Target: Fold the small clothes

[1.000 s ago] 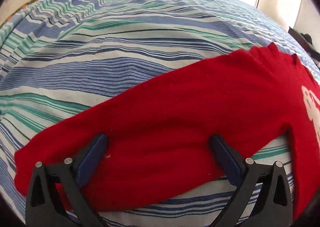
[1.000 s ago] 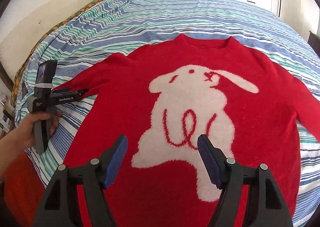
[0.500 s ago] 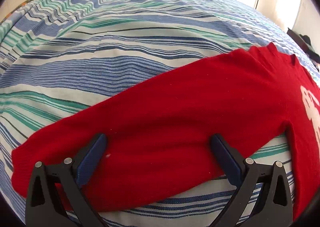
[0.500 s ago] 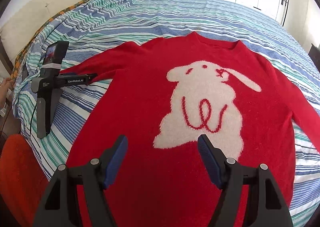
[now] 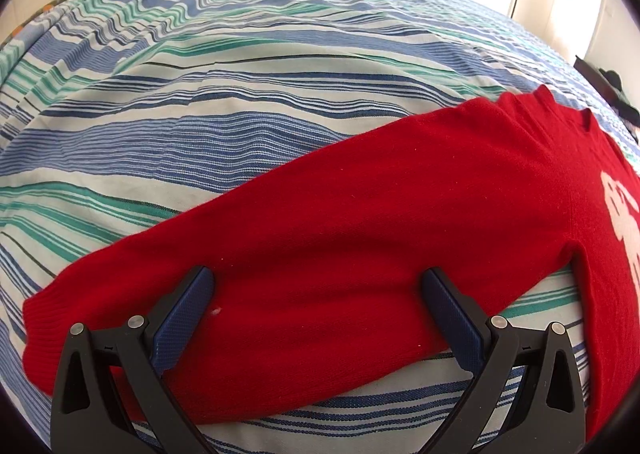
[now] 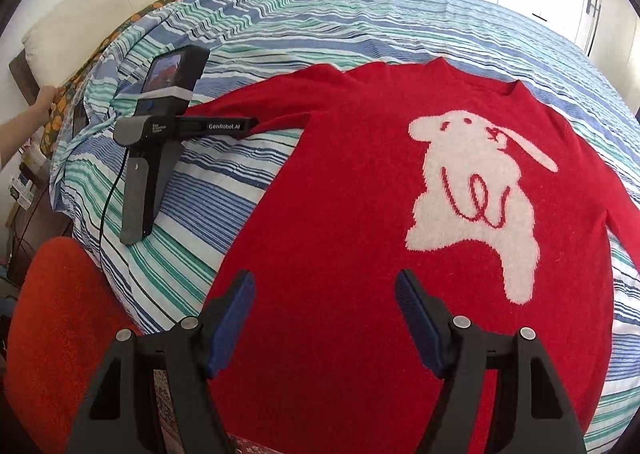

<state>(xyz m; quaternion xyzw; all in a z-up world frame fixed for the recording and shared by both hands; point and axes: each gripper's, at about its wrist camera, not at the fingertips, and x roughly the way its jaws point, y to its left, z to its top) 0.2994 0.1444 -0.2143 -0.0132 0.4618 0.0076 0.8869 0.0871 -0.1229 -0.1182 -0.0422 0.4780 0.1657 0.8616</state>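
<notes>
- red sweater [image 6: 340,221] lies flat, face up, on striped bedspread [image 6: 400,21].
- left gripper [image 5: 316,294] rests on bed unheld, jaws wide around sleeve [image 5: 320,246], gripping nothing.
- right gripper [image 6: 324,294] hovers over hem, wide open, empty.
- judgement: pinch sleeve cuff cleanly and fold it across the chest.
</notes>
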